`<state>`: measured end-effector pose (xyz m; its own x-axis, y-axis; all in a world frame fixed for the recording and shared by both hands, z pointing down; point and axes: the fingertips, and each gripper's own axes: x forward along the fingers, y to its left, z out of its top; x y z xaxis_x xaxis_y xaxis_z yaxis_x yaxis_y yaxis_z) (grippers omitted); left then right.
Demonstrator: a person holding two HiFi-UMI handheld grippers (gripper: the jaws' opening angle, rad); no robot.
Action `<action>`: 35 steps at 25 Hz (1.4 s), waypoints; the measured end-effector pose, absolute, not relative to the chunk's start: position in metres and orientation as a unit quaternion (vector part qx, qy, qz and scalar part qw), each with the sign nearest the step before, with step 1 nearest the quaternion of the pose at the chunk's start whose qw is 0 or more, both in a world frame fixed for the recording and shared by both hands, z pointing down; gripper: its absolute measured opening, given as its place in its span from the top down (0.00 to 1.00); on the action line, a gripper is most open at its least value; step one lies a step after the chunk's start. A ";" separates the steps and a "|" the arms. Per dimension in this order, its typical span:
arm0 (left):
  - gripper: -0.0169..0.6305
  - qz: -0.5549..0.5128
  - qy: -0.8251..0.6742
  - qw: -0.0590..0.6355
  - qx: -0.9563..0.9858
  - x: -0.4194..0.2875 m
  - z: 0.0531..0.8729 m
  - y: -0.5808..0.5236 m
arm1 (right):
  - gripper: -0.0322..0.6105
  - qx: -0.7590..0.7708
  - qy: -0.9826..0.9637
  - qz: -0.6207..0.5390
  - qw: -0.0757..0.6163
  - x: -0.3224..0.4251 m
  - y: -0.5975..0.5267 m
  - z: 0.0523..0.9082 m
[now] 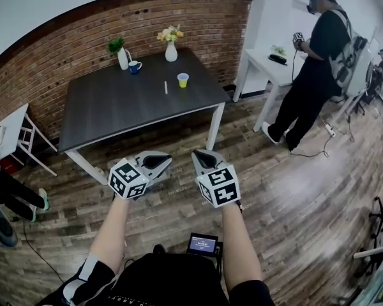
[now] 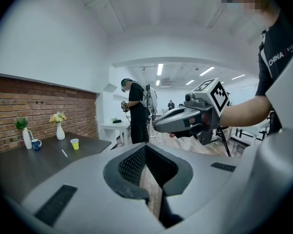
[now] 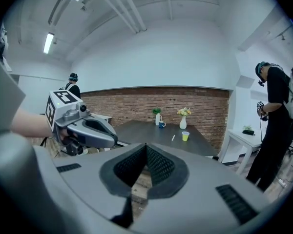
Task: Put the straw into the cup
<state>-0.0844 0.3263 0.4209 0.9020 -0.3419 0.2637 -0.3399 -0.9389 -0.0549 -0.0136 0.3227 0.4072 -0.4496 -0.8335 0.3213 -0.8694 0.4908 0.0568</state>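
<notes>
Grippers held short of table; task items beyond
Left gripper (image 1: 161, 160) and right gripper (image 1: 201, 157) are held side by side, jaws clenched on nothing; white straw (image 1: 166, 87) is laid flat on dark table (image 1: 108, 110), near upright yellow cup (image 1: 183, 80), not touching.

Dark table (image 1: 108, 116) — bearing straw (image 1: 166, 87), yellow cup (image 1: 183, 80), blue mug (image 1: 135, 67), leafy vase (image 1: 122, 57), flower vase (image 1: 171, 51).

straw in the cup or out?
Out. The straw lies flat on the dark table, just left of the upright yellow cup in the head view, not touching it.
</notes>
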 end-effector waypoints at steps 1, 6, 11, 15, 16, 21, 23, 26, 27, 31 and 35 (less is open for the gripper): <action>0.97 -0.137 0.176 0.003 -0.975 -0.081 0.421 0.326 | 0.94 0.500 -0.850 0.058 0.155 -0.011 0.323 0.407; 0.97 -0.137 0.191 -0.002 -0.972 -0.063 0.423 0.320 | 0.94 0.493 -0.855 0.059 0.150 0.008 0.318 0.407; 0.97 -0.142 0.212 -0.007 -0.967 -0.050 0.427 0.323 | 0.94 0.486 -0.860 0.064 0.146 0.025 0.319 0.412; 0.97 -0.146 0.223 -0.014 -0.964 -0.046 0.434 0.318 | 0.94 0.480 -0.862 0.069 0.145 0.032 0.315 0.418; 0.97 -0.147 0.223 -0.015 -0.963 -0.045 0.436 0.315 | 0.94 0.480 -0.862 0.070 0.144 0.034 0.312 0.419; 0.97 -0.146 0.219 -0.020 -0.964 -0.040 0.447 0.285 | 0.94 0.489 -0.856 0.077 0.148 0.044 0.283 0.432; 0.97 -0.143 0.219 -0.024 -0.965 -0.041 0.454 0.265 | 0.94 0.493 -0.853 0.078 0.152 0.045 0.266 0.439; 0.97 -0.138 0.215 -0.032 -0.966 -0.042 0.461 0.229 | 0.94 0.499 -0.848 0.080 0.160 0.046 0.233 0.446; 0.97 -0.137 0.212 -0.034 -0.967 -0.042 0.462 0.217 | 0.94 0.500 -0.847 0.081 0.161 0.045 0.222 0.447; 0.97 -0.138 0.195 -0.033 -0.970 -0.047 0.461 0.171 | 0.94 0.504 -0.845 0.086 0.158 0.036 0.178 0.443; 0.97 -0.142 0.186 -0.034 -0.972 -0.057 0.462 0.129 | 0.94 0.508 -0.842 0.088 0.162 0.023 0.136 0.442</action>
